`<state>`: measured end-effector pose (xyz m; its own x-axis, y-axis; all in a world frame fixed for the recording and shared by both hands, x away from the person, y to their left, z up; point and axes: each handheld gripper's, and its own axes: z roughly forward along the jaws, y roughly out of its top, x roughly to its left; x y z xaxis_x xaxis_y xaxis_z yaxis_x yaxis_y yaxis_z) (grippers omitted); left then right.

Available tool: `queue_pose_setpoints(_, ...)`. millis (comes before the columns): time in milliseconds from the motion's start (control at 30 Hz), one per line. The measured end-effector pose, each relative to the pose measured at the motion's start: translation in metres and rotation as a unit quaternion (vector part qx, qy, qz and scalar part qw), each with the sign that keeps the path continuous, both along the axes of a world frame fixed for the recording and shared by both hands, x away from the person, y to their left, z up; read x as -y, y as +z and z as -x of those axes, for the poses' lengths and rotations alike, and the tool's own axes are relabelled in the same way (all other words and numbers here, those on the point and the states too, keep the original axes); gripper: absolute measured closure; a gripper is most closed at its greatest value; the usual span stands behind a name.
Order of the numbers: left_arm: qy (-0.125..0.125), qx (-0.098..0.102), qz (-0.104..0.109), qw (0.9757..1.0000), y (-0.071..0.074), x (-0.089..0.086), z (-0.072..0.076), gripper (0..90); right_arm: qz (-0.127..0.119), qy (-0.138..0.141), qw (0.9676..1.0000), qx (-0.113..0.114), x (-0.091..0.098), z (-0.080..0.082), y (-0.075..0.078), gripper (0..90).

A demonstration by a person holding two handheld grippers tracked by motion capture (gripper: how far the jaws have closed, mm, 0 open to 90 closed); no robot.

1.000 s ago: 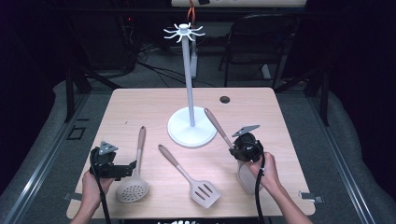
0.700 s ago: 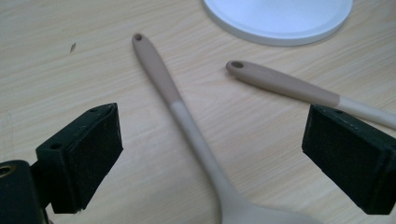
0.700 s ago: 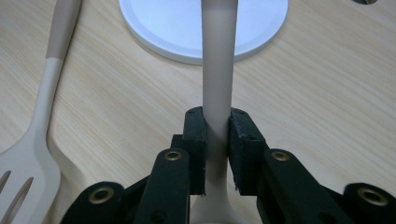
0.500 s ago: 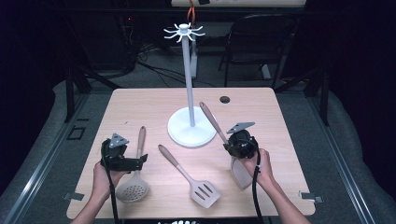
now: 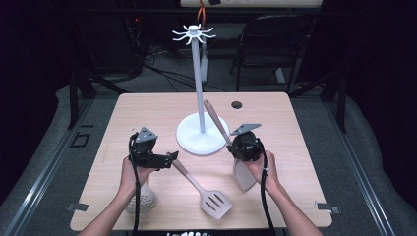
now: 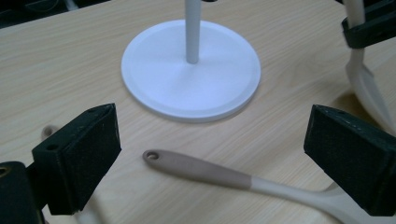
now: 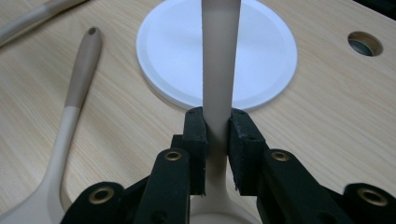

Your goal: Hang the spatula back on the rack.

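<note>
Right gripper [image 5: 235, 145], under my right hand [image 5: 259, 169], is clenched on the brown handle of a spatula [image 5: 244, 174]; in the right gripper view both pads press the handle [image 7: 217, 70], which rises steeply toward the stand. Its pale blade points down, near the table [image 5: 290, 123]. Left gripper [image 5: 173, 156] is released, jaws spread wide and holding nothing; in the left gripper view the slotted turner's handle [image 6: 196, 169] lies on the table between the two pads.

Surroundings: a white utensil stand [image 5: 202, 132] with round base, tall pole and hooked crown stands mid-table, just beyond both grippers. A slotted turner [image 5: 202, 189] lies diagonally between my hands. A perforated skimmer [image 5: 143, 199] lies under my left hand [image 5: 134, 173], mostly covered.

Surface: pale wood-grain top with a cable hole [image 5: 237, 104] near the far edge. Beyond it the room is dark, with a black chair [image 5: 268, 44] and floor cables.
</note>
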<state>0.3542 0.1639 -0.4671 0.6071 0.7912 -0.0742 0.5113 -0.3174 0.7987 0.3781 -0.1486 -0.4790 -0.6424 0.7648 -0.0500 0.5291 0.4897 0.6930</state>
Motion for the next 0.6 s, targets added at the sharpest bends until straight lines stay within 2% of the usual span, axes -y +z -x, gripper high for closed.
queue_pose_setpoints(33,-0.003,-0.001,0.0,1.0,0.001,0.003,-0.001,4.1,0.0,0.006,1.0,0.003,-0.006,-0.001,0.0,78.4)
queue_pose_setpoints(333,-0.028,-0.005,0.021,0.9994,-0.001,0.03,-0.013,5.8,-0.001,0.018,0.9998,0.004,-0.02,-0.002,-0.002,78.4)
queue_pose_setpoints(600,-0.038,-0.009,0.045,0.9982,-0.003,0.045,-0.022,8.4,-0.003,0.025,0.9996,0.009,-0.028,-0.004,-0.001,78.4)
